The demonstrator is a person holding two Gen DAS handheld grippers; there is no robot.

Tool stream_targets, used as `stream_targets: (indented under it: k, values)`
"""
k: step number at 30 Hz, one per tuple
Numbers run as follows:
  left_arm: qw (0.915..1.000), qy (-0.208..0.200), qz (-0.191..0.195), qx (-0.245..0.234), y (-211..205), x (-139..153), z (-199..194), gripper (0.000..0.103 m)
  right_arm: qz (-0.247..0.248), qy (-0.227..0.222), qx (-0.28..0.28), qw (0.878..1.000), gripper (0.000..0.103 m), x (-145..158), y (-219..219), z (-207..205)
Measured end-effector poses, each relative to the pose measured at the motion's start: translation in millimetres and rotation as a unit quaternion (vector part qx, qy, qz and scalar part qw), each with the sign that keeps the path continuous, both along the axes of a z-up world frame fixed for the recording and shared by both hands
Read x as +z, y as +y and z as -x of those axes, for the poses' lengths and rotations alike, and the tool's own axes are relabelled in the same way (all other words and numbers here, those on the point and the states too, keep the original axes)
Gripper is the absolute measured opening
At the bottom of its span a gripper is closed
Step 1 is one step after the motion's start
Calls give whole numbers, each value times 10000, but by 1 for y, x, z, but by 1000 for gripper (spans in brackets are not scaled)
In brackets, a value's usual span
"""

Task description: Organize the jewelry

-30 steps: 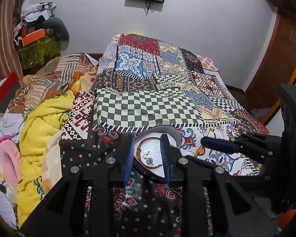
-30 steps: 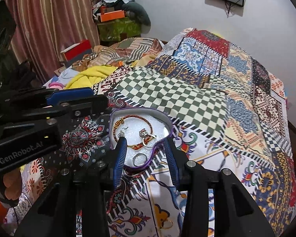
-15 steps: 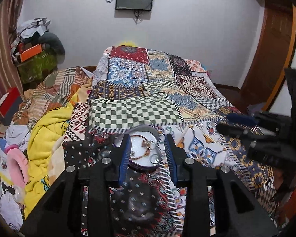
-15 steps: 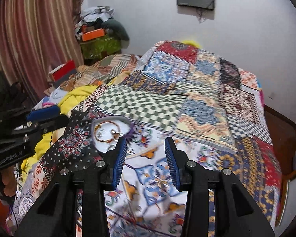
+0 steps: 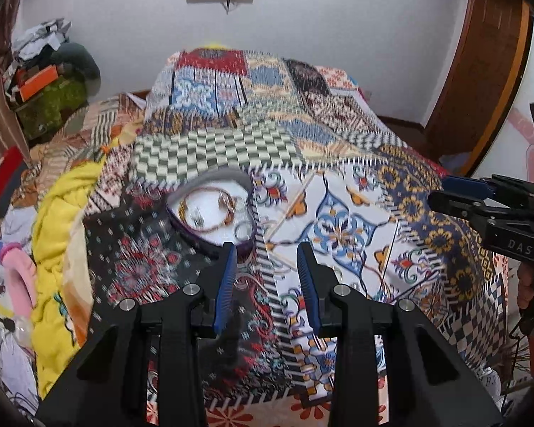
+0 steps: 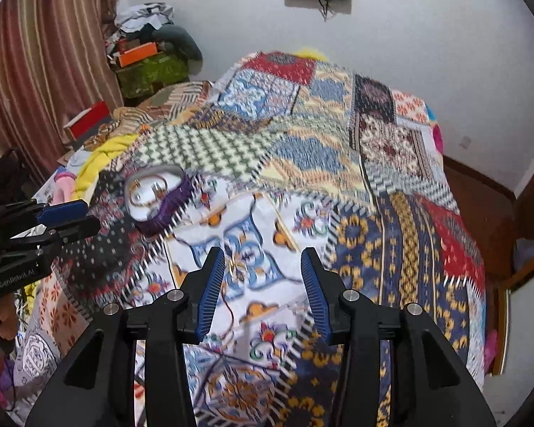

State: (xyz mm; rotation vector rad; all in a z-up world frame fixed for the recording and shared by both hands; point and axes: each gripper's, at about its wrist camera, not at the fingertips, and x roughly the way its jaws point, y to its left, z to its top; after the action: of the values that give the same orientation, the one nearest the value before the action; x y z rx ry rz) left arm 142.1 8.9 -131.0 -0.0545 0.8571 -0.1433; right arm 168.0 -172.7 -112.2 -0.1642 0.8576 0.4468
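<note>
1. Left wrist view: left tongs (image 5: 267, 277) apart, empty, above patchwork bed (image 5: 356, 220).
2. Jewelry tray (image 5: 181, 224), purple-rimmed: on bed, just beyond and left of left blue fingertip (image 5: 228, 270); bracelet (image 5: 210, 210) and small blurred pieces inside.
3. Right tongs (image 6: 263, 284): apart, empty; tray (image 6: 160, 213) well off to far left. Left tongs judged nearer.
4. Long axis: unclear, tray roundish.
5. Open room: bare quilt right of tray; yellow blanket (image 5: 53, 249) bunched at left; bed edge near.

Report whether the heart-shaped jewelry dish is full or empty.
Not empty: the heart-shaped dish holds a beaded bracelet and some small blurred pieces.
</note>
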Motion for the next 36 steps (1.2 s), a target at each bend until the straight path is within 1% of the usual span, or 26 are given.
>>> stream_targets:
  k: [5, 11, 15, 20, 22, 24, 28, 32, 34, 35, 36]
  values:
    - [9995, 274, 115, -48, -7, -21, 1, 34, 3, 301, 19, 9995, 41, -19, -6, 8]
    - [9976, 640, 156, -193, -19, -47, 2, 34, 103, 672, 179, 9975, 41, -47, 3, 17]
    - [9964, 783, 231, -219, -22, -58, 3, 34, 110, 943, 274, 9951, 41, -63, 8, 22]
    - [9955, 872, 331, -161, -18, -66, 5, 34, -19, 1162, 428, 9923, 41, -70, 15, 28]
    - [9951, 913, 364, -126, -16, -69, 6, 34, -61, 1197, 473, 9917, 44, -71, 19, 30]
    - [9946, 955, 396, -108, -14, -71, 7, 34, -83, 1227, 495, 9912, 57, -75, 25, 31]
    - [9947, 953, 376, -113, -13, -72, 10, 34, 1, 1367, 561, 9890, 58, -88, 37, 29]
    - [9950, 933, 321, -149, -15, -71, 12, 34, 134, 1193, 561, 9912, 58, -93, 43, 30]
    - [9950, 938, 309, -161, -16, -72, 12, 34, 227, 1102, 589, 9919, 57, -95, 47, 32]
    - [9950, 939, 314, -165, -17, -72, 12, 34, 253, 1070, 595, 9922, 50, -94, 48, 32]
    - [9949, 940, 328, -177, -17, -72, 13, 34, 266, 1042, 636, 9922, 39, -94, 48, 34]
